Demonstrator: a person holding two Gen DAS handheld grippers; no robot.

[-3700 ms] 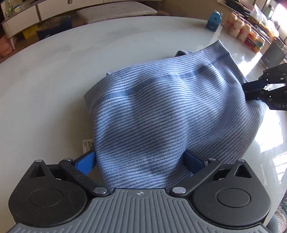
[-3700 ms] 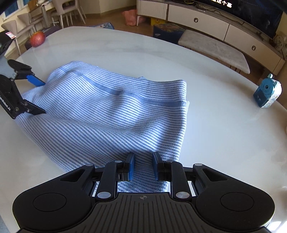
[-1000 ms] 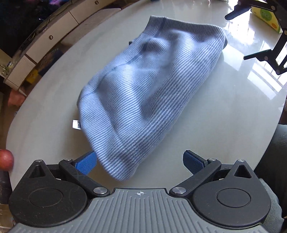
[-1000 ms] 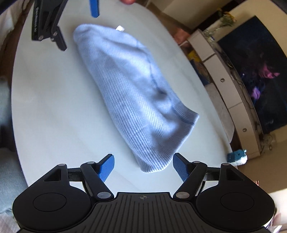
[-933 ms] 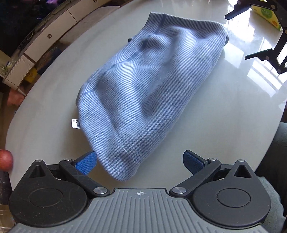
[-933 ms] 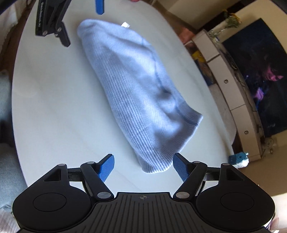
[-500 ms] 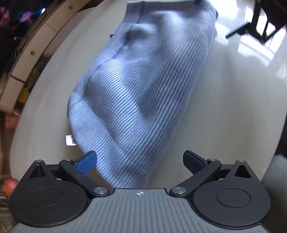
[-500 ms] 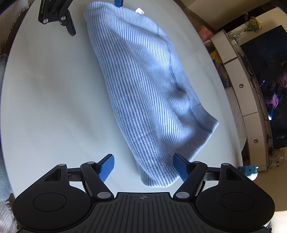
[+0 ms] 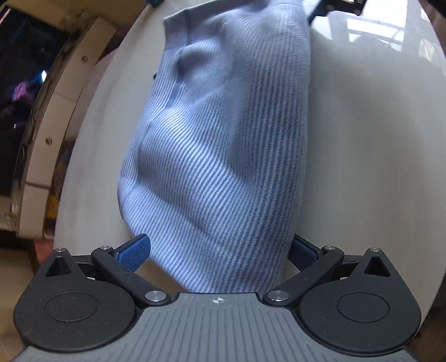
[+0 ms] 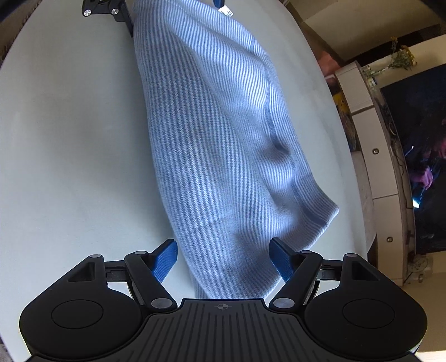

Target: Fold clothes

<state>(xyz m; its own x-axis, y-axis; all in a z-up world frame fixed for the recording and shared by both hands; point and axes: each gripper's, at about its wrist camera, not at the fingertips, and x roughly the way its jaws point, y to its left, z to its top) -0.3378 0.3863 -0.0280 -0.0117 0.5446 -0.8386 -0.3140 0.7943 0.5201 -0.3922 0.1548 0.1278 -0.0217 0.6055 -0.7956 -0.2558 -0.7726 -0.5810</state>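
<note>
A blue-and-white striped garment (image 9: pixel 223 156) lies folded into a long bundle on the white table (image 9: pixel 362 167), running lengthwise between the two claws. The left gripper (image 9: pixel 218 249) stands wide, its blue pads (image 9: pixel 133 252) spread to either side of the near end of the garment; the cloth passes between them and under the claw body, and no pad is seen pressing on it. The right gripper (image 10: pixel 223 260) is likewise wide, its blue fingers (image 10: pixel 164 260) flanking the opposite end of the garment (image 10: pixel 223 139), with the left pad clear of the cloth over bare table (image 10: pixel 69 139). Straight ahead of the right claw, at the far end of the bundle, the black linkage of the left gripper (image 10: pixel 172 4) shows at the garment's edge, and a small white label (image 10: pixel 225 11) lies beside it. A darker blue hem band (image 10: pixel 315 214) runs along the garment's corner ahead and to the right of the right claw. Beyond the table, to the right of that claw, stands a low white cabinet (image 10: pixel 382 172).
</note>
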